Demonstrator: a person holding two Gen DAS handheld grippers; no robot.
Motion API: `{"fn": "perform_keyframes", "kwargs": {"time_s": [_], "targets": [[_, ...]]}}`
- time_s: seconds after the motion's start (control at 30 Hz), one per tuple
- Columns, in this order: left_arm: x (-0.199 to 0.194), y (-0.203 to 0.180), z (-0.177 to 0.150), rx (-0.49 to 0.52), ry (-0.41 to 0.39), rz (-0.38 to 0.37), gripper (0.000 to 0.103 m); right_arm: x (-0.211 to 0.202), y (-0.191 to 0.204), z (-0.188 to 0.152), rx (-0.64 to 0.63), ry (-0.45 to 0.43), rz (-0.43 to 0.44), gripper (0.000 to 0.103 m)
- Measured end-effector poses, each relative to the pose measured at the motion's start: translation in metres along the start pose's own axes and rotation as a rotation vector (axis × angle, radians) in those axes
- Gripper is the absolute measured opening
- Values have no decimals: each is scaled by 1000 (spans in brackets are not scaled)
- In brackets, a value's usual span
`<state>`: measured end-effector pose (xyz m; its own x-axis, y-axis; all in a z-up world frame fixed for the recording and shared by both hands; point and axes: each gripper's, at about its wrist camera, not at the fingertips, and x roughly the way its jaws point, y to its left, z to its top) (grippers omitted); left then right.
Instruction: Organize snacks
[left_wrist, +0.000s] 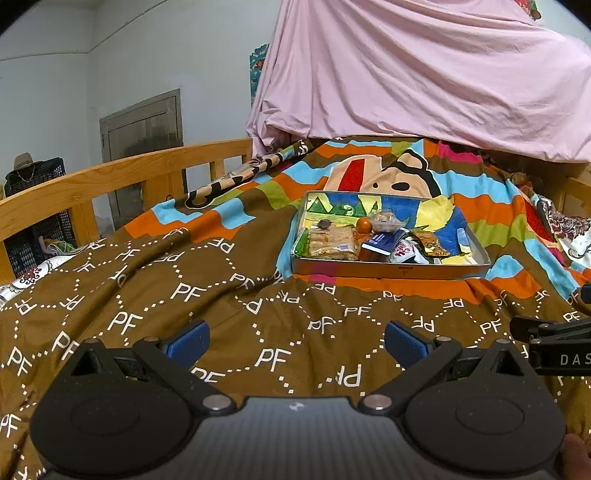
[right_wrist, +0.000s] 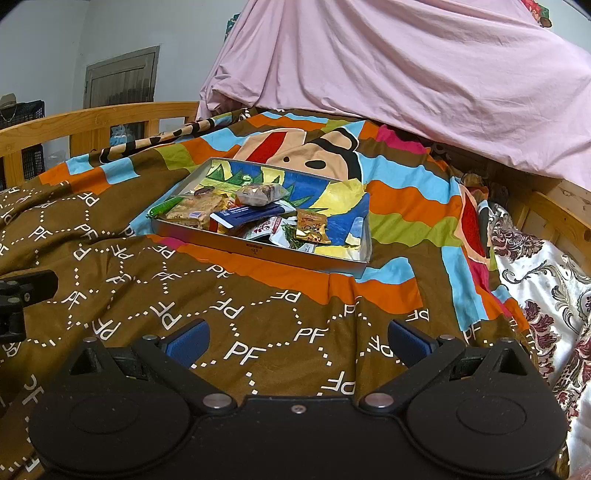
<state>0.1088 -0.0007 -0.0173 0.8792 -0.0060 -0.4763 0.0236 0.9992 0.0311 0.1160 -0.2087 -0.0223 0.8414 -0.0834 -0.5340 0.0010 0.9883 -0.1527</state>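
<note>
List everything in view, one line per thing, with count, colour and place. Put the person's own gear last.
tray: one, grey rim, painted bottom, on the bedspread
cracker pack: one, tan, tray's left end
green stick snack: one, on the tray's left rim
orange round item: one, mid tray
clear wrapped snack: one, brownish, tray's far side
blue packet: one, tray centre
gold-orange packet: one, right of centre
bedspread: one, brown with PF letters, striped further back
pink sheet: one, hanging behind
bed rail: one, wooden, left
left gripper: one, black, blue fingers, open, short of the tray
right gripper: one, same, open
</note>
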Motion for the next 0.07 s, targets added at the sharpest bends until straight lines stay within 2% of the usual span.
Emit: {"fn": "perform_keyframes", "kwargs": {"time_s": [0.07], "targets": [[0,0,0,1,3,1,103,0,0,0,-1,0,0,102]]}}
